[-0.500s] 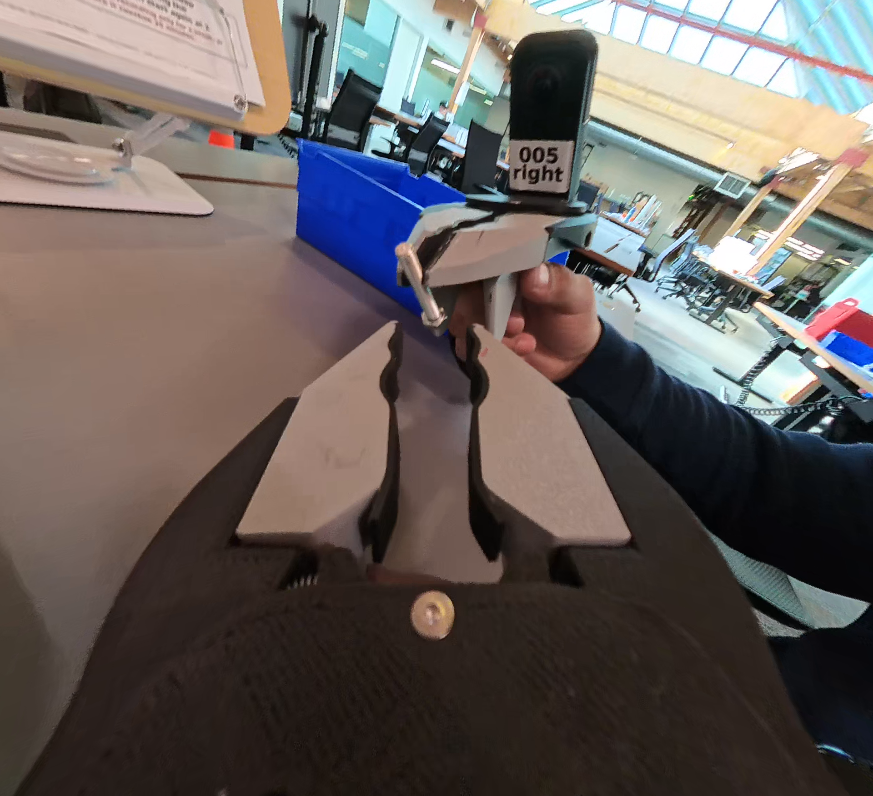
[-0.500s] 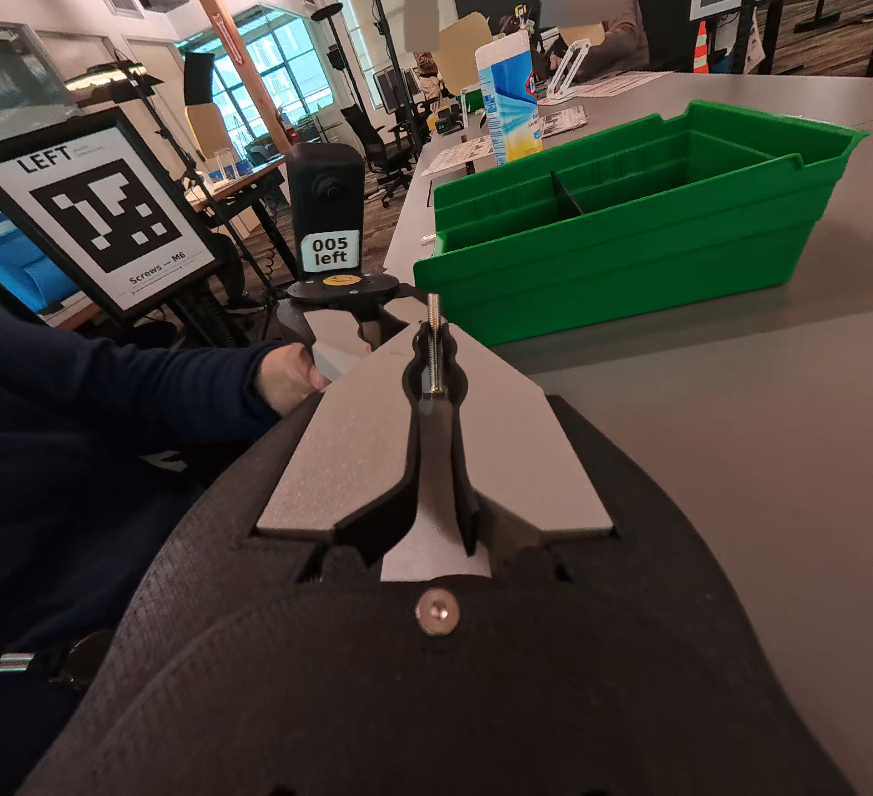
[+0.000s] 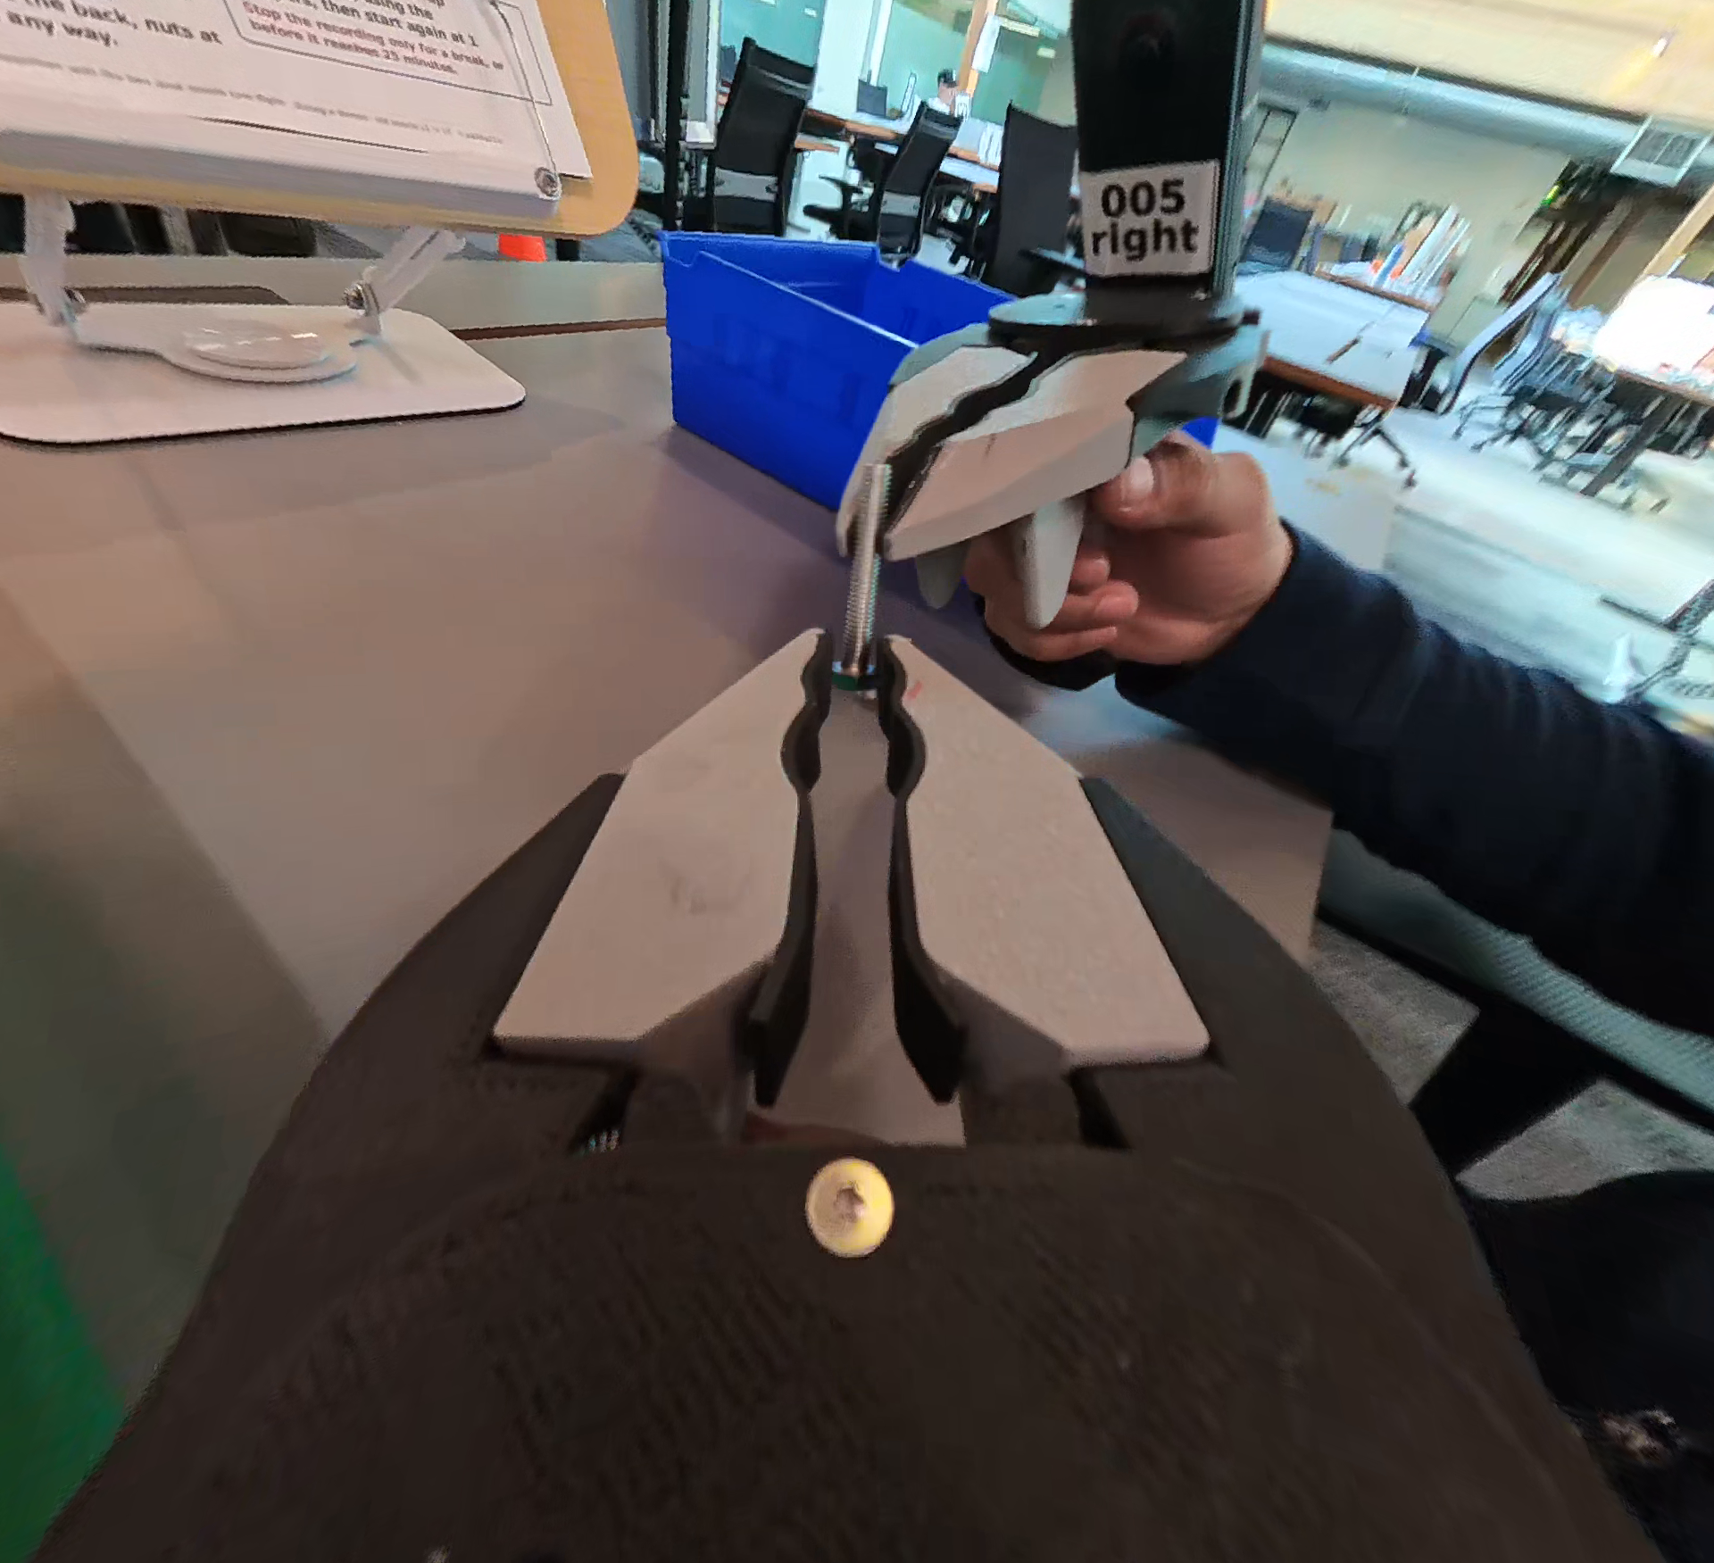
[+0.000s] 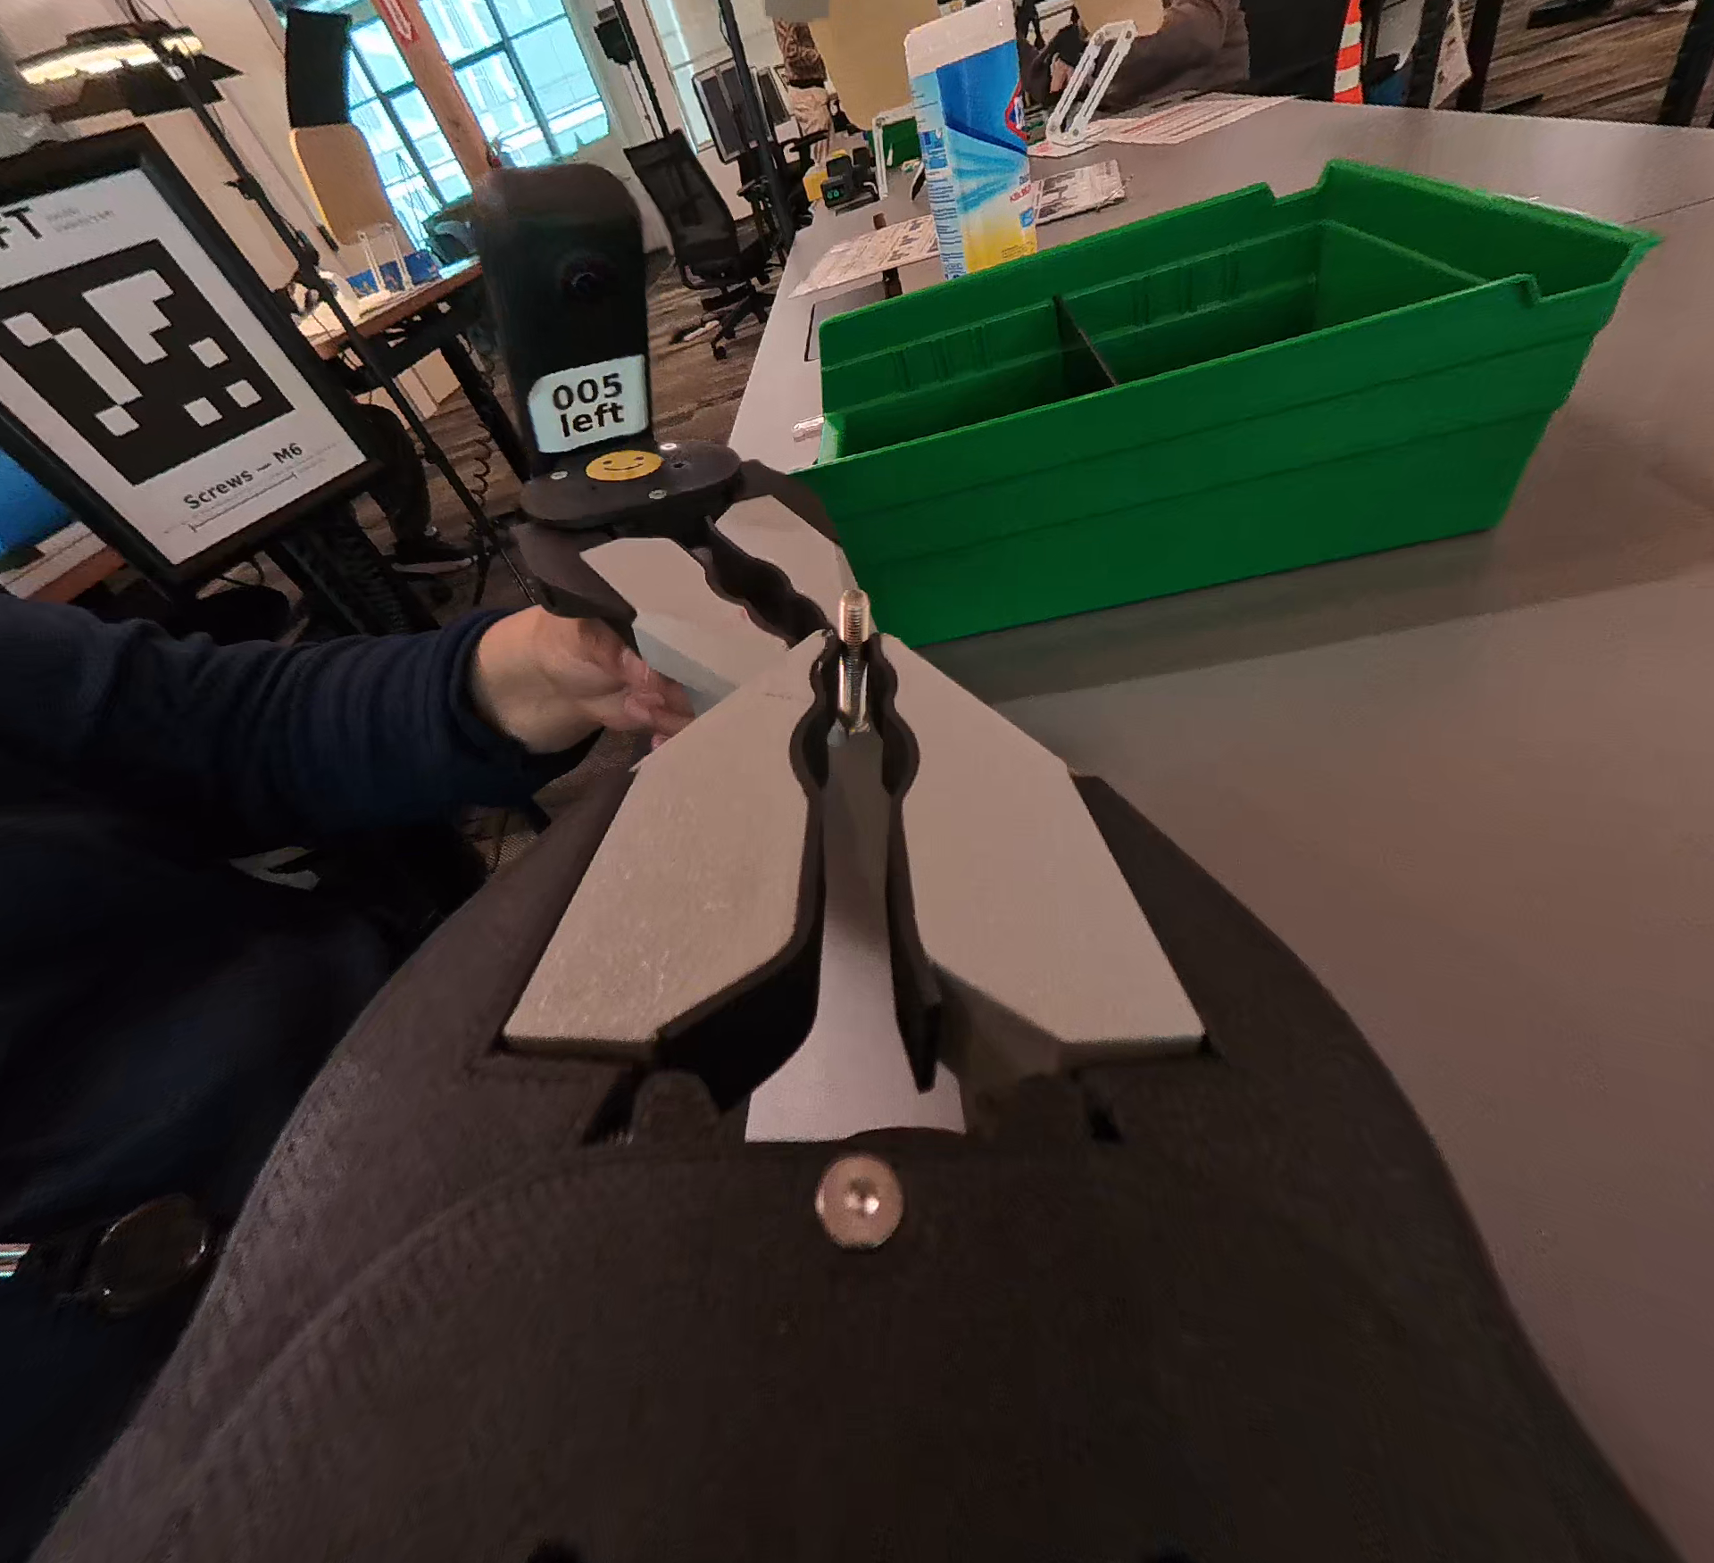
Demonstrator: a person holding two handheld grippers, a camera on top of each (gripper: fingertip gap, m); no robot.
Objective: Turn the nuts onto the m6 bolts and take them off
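- Left wrist view: left hand-held gripper (image 3: pixel 851 665) has its tips closed on a small nut (image 3: pixel 853 677), green-tinged at the rim, held above the grey desk (image 3: pixel 371 637).
- Bolt (image 3: pixel 864 563) stands near-vertical; its lower threaded end meets the nut, its upper end is clamped in the right hand-held gripper (image 3: pixel 872 498), which comes in from 2 o'clock.
- A hand (image 3: pixel 1150 563) in a dark blue sleeve grips the right unit's handle.
- Blue bin (image 3: pixel 788 368) sits on the desk at 12 o'clock behind the bolt; a sign on a white stand (image 3: pixel 278 368) is at 10 o'clock.
- Right wrist view: right hand-held gripper (image 4: pixel 849 684) pinches the bolt (image 4: pixel 851 647) between its tips, thread poking out past them.
- Left unit (image 4: pixel 807 637) arrives from 10 o'clock, tips at the bolt; nut hidden here.
- Green divided bin (image 4: pixel 1206 480) at 1 o'clock on the desk, a wipes canister (image 4: pixel 974 146) behind it.
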